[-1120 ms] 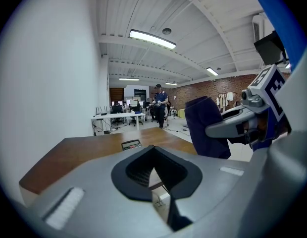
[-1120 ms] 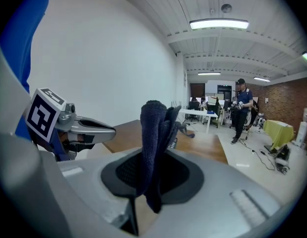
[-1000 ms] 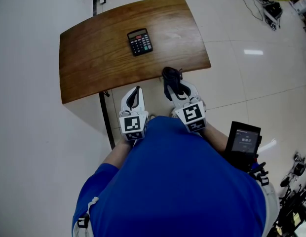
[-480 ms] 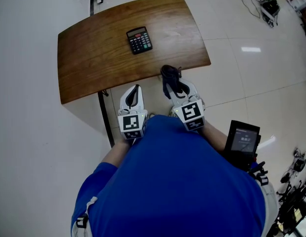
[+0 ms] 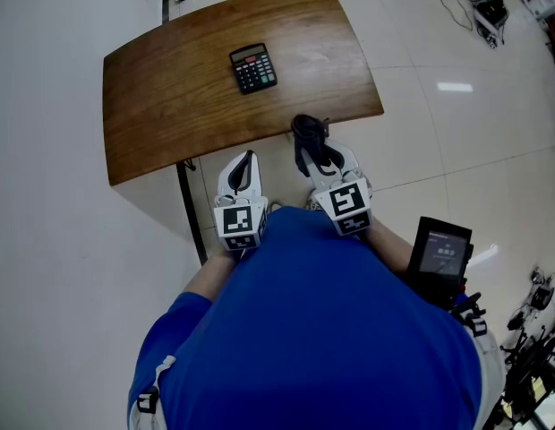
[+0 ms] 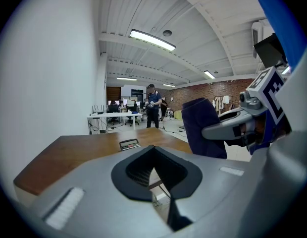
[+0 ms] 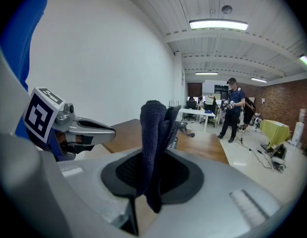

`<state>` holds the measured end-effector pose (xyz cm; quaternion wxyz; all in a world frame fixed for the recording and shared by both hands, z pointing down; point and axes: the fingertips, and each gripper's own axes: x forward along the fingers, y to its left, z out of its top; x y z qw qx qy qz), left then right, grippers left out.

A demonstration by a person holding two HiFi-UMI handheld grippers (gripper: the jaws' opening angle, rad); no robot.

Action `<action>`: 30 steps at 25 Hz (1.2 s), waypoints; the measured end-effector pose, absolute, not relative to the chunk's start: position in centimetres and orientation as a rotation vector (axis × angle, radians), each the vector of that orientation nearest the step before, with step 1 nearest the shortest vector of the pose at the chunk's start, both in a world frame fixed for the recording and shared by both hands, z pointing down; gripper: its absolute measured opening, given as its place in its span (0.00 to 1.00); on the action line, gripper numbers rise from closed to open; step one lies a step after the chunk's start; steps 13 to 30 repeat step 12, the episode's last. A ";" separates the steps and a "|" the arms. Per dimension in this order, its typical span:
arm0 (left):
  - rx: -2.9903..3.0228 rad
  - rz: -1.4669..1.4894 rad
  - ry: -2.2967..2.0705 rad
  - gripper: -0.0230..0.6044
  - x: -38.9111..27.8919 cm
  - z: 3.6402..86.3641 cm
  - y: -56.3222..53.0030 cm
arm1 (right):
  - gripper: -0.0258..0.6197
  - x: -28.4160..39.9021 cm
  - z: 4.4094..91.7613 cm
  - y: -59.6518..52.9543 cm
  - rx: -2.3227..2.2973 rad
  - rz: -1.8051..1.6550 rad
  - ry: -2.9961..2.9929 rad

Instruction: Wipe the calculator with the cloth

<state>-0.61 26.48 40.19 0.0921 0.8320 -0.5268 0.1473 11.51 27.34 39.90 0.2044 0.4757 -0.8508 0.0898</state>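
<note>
Right gripper [image 5: 311, 149] is clamped on the dark navy knitted cloth [image 7: 153, 130]; left gripper [image 5: 247, 164] is closed, empty. The black desktop calculator [image 5: 253, 68] lies on the brown wooden table [image 5: 161, 115], well apart from both. Risk: unrestrained, it may slide under wiping pressure

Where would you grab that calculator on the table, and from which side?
Probably by its two long side edges, coming down from above: the calculator lies flat and thin on the table, so only the edges offer purchase.

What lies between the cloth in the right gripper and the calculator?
Only bare tabletop: in the head view nothing stands between the cloth and the calculator.
</note>
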 end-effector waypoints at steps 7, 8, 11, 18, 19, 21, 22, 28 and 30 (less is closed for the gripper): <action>2.496 0.428 -1.567 0.04 -0.8 40.5 26.2 | 0.17 11.4 40.2 27.1 1.329 0.250 -2.386; 2.491 0.430 -1.572 0.04 -0.9 40.5 26.1 | 0.17 11.3 40.2 27.0 1.331 0.246 -2.389; 2.486 0.443 -1.568 0.04 -0.9 40.7 26.0 | 0.17 11.1 40.1 26.9 1.328 0.274 -2.393; 2.488 0.446 -1.563 0.04 -0.9 40.9 26.0 | 0.17 11.0 40.0 26.9 1.326 0.283 -2.394; 2.488 0.446 -1.563 0.04 -0.9 40.9 26.0 | 0.17 11.0 40.0 26.9 1.326 0.283 -2.394; 2.488 0.446 -1.563 0.04 -0.9 40.9 26.0 | 0.17 11.0 40.0 26.9 1.326 0.283 -2.394; 2.488 0.446 -1.563 0.04 -0.9 40.9 26.0 | 0.17 11.0 40.0 26.9 1.326 0.283 -2.394; 2.488 0.446 -1.563 0.04 -0.9 40.9 26.0 | 0.17 11.0 40.0 26.9 1.326 0.283 -2.394; 2.488 0.446 -1.563 0.04 -0.9 40.9 26.0 | 0.17 11.0 40.0 26.9 1.326 0.283 -2.394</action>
